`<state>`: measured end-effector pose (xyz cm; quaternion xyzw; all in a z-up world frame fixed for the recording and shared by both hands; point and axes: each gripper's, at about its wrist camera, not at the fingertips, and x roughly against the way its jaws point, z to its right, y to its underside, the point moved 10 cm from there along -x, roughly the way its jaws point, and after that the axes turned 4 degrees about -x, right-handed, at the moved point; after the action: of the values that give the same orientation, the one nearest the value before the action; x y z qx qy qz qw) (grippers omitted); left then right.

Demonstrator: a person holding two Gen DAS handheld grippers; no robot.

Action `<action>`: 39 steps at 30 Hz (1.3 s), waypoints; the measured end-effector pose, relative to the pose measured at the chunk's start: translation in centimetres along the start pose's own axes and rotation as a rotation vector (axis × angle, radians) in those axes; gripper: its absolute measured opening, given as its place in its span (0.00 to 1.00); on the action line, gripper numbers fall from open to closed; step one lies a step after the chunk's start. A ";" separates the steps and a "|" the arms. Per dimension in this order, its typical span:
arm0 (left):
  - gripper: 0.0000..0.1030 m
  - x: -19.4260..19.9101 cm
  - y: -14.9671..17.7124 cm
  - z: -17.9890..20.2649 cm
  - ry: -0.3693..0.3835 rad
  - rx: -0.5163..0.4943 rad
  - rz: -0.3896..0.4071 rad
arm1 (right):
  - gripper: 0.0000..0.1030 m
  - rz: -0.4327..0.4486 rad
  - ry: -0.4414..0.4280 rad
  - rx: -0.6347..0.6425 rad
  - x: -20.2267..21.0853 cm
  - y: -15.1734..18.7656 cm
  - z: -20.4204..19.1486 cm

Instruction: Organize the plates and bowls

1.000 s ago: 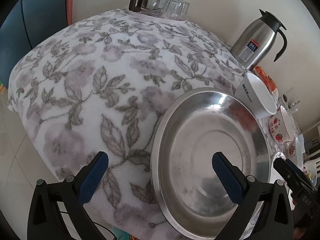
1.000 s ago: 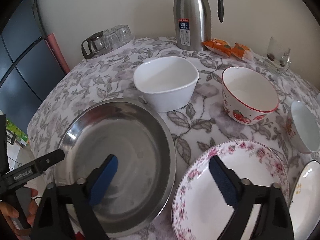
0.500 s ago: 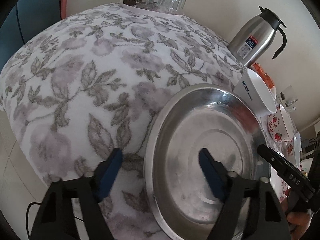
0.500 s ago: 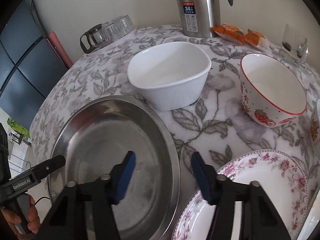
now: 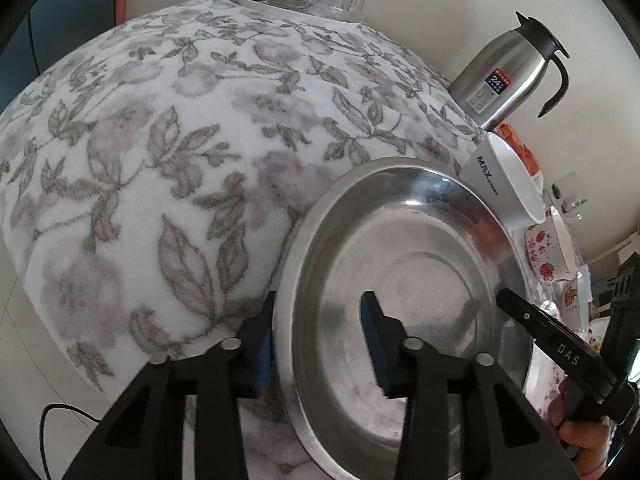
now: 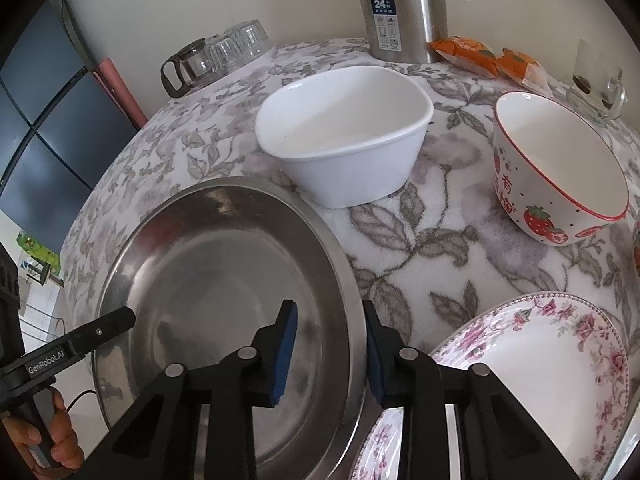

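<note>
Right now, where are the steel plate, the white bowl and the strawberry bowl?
steel plate (image 6: 224, 280), right wrist view, inner bottom.
white bowl (image 6: 352, 176), right wrist view, outer front wall.
strawberry bowl (image 6: 532, 208), right wrist view, outer side wall.

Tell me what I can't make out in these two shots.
- Steel plate near edge: both views, hidden by the gripper bodies.
- Whether the pads press its rim: unclear.
- Floral plate: right view, cut off by the frame.
- Kettle top: right view, cropped.

Floral plate (image 6: 552, 364) cut off at right edge; flask (image 6: 404, 8) top cropped
</note>
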<state>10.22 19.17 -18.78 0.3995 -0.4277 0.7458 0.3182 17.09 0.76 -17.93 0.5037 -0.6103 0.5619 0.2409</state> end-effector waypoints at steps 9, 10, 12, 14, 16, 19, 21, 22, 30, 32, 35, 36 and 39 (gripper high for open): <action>0.33 0.5 0.5 -0.5 -0.003 0.037 -0.011 | 0.19 0.000 -0.021 -0.022 0.9 0.2 0.4; 0.33 0.6 0.5 -0.5 -0.003 0.040 -0.012 | 0.19 0.002 -0.023 -0.020 1.1 0.2 0.4; 0.33 0.9 0.5 -0.5 -0.002 0.044 -0.011 | 0.19 0.007 -0.029 -0.019 1.4 0.2 0.3; 0.33 1.4 0.4 -0.4 -0.004 0.042 -0.003 | 0.19 0.010 -0.041 -0.022 1.8 0.2 0.1; 0.33 1.9 0.3 -0.3 -0.005 0.042 0.003 | 0.19 0.015 -0.045 -0.022 2.2 0.2 0.1; 0.33 2.7 0.1 -0.1 -0.011 0.037 0.016 | 0.19 0.026 -0.054 -0.024 3.0 0.3 -0.1; 0.33 3.4 0.0 0.1 -0.012 0.035 0.026 | 0.19 0.031 -0.060 -0.027 3.6 0.4 -0.2; 0.33 3.7 -0.1 0.1 -0.012 0.035 0.030 | 0.19 0.035 -0.064 -0.029 3.9 0.4 -0.2; 0.33 6.6 -0.8 1.8 -0.009 0.018 0.079 | 0.19 0.085 -0.094 -0.048 7.2 0.1 -0.2; 0.33 7.4 -1.1 2.7 -0.005 0.004 0.092 | 0.19 0.105 -0.095 -0.057 8.4 0.0 0.1; 0.33 8.4 -1.3 4.2 0.002 -0.019 0.109 | 0.19 0.129 -0.099 -0.072 10.0 -0.1 0.8; 0.33 8.7 -1.5 4.8 0.006 -0.027 0.114 | 0.19 0.137 -0.099 -0.080 10.5 -0.1 1.2; 0.33 9.5 -1.6 6.5 0.015 -0.051 0.125 | 0.19 0.158 -0.097 -0.112 11.8 -0.1 2.4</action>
<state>9.14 15.32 -7.85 0.3584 -0.4682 0.7560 0.2844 13.38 -5.57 -8.35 0.4665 -0.6893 0.5192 0.1940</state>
